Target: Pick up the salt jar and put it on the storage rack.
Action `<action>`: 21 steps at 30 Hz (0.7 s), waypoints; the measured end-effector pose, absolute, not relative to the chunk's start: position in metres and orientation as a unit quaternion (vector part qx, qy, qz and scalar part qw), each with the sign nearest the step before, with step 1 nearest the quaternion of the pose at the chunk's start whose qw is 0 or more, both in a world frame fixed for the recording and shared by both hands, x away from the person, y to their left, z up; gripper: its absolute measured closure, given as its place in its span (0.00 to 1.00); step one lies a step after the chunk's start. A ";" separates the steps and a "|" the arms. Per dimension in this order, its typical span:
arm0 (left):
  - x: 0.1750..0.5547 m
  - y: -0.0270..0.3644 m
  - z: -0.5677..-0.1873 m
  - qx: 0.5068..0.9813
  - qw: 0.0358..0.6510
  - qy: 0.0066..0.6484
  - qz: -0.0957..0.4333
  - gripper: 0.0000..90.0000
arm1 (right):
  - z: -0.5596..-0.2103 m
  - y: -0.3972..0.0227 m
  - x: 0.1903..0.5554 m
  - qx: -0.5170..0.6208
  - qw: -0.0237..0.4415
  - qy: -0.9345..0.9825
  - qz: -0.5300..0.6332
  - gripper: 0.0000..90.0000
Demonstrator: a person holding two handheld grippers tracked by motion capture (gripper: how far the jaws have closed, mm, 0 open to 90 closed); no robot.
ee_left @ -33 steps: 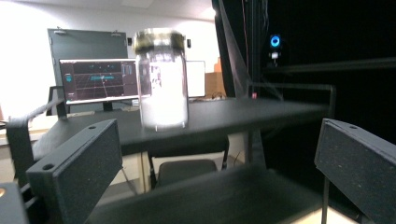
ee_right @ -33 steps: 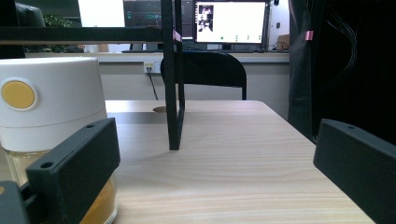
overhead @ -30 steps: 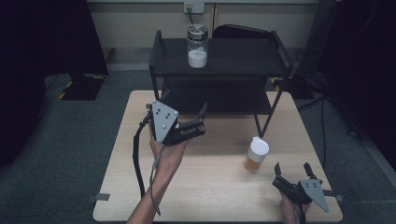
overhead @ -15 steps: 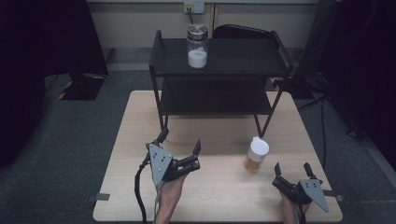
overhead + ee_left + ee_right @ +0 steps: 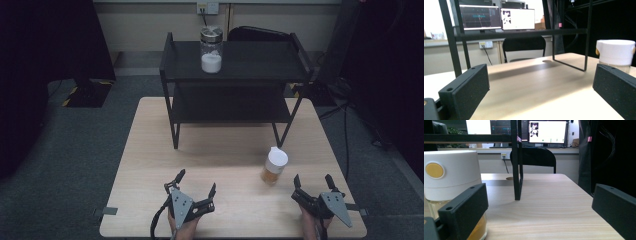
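Left gripper drawn back to the near edge, both now low and empty.

Over the last second the left gripper (image 5: 194,194) came down from mid-table, near the black shelf rack (image 5: 235,75), to the near edge; its jaws stand apart, holding nothing. The right gripper (image 5: 314,186) rests near right, jaws apart too. The white-capped jar of yellow contents (image 5: 274,166) stands between them, nearer the right gripper, likely the next pick. A glass jar of white powder (image 5: 211,49) sits on the rack's top.
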State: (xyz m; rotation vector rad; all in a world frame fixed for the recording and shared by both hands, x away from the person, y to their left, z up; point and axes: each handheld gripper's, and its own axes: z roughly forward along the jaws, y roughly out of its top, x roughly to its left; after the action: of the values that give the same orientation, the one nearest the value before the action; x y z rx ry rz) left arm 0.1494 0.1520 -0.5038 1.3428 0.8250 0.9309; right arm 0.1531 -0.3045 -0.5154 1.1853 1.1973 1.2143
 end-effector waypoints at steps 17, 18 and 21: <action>0.163 0.160 -0.521 0.574 0.606 0.382 0.398 0.00 | -0.516 -0.304 0.153 0.492 0.508 0.496 0.504 0.00; 0.164 0.158 -0.519 0.577 0.600 0.387 0.398 0.00 | -0.516 -0.304 0.153 0.492 0.508 0.496 0.504 0.00; 0.165 0.157 -0.517 0.581 0.596 0.389 0.394 0.00 | -0.515 -0.304 0.153 0.494 0.509 0.495 0.503 0.00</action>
State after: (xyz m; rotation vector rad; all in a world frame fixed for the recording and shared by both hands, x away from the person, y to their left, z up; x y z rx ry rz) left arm 0.1650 0.1574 -0.5169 1.3498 0.9022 0.9150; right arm 0.1530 -0.3036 -0.5155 1.1896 1.1920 1.2114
